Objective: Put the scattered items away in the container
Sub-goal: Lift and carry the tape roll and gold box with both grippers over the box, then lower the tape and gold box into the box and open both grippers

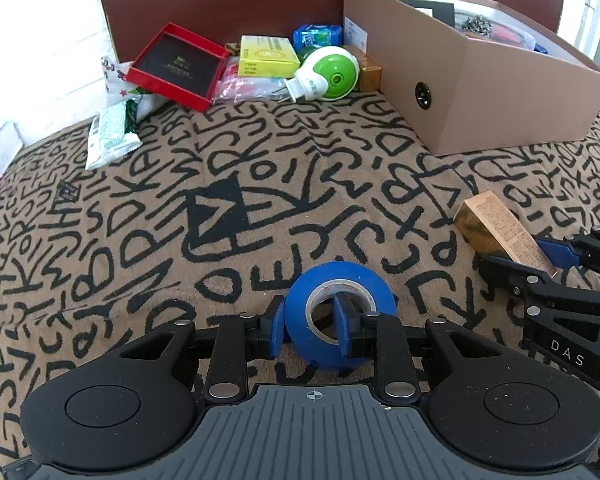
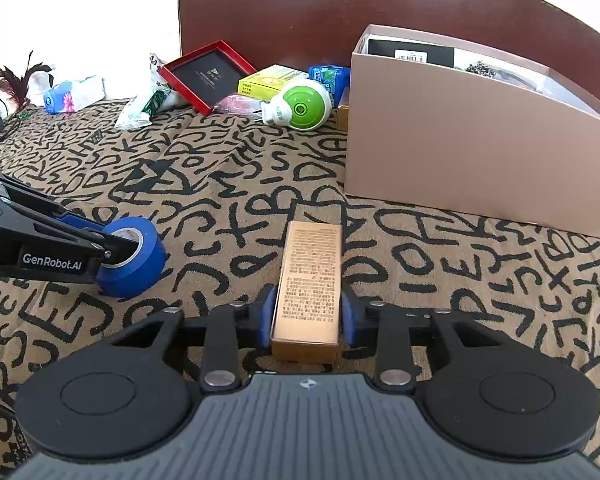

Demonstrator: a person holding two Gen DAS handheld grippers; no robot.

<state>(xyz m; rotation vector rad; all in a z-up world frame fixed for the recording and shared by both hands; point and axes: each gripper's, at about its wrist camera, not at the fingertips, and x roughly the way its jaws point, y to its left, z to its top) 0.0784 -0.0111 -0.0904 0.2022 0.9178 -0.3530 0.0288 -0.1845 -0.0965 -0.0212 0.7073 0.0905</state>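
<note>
My left gripper (image 1: 310,324) is shut on a blue tape roll (image 1: 342,286), one finger outside the ring and one inside its core; it also shows in the right wrist view (image 2: 134,258). My right gripper (image 2: 306,316) is shut on a gold carton (image 2: 310,280), which lies lengthwise between the pads; the carton shows in the left wrist view (image 1: 500,232) too. Both items rest low on the patterned bedspread. The pink cardboard box (image 2: 460,148) stands open at the back right, with several items inside.
Against the brown headboard (image 2: 340,8) lie a red tray (image 2: 208,74), a yellow box (image 2: 268,82), a green and white plug-in device (image 2: 300,108), a blue packet (image 2: 328,74) and a green snack wrapper (image 2: 136,114). A tissue pack (image 2: 74,94) sits far left.
</note>
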